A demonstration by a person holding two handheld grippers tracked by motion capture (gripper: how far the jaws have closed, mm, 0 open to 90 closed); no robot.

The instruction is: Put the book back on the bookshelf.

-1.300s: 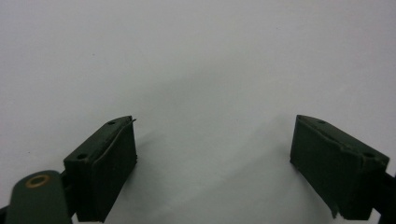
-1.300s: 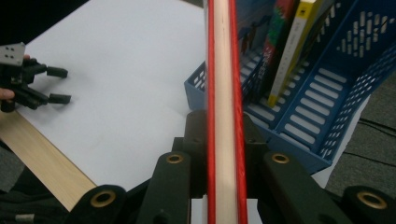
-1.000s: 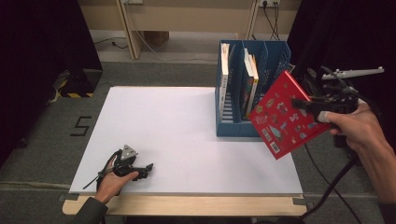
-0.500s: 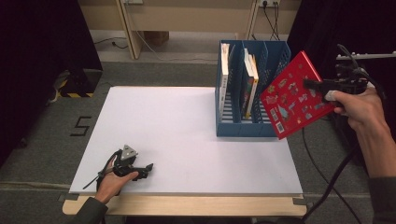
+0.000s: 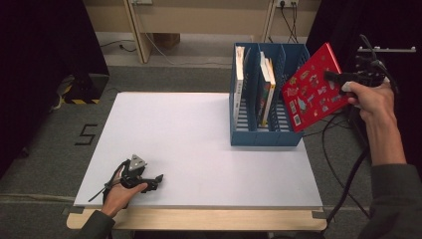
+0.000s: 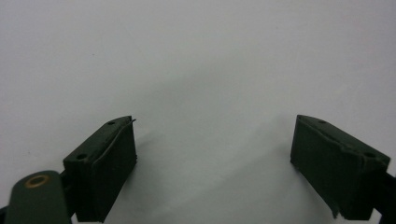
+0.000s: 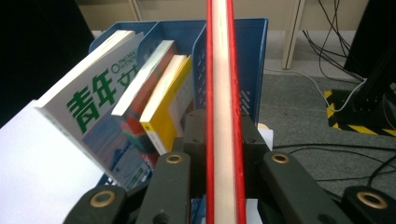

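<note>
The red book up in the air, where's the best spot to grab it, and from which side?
By its open page edge, as the right hand-held gripper does now: jaws on either cover of the red book, coming from the person's side. It is thin and flat, so the jaws span its thickness easily, leaving the far end free toward the blue rack.

Right gripper fingers clamp a red book edge-on before the blue rack.
</note>
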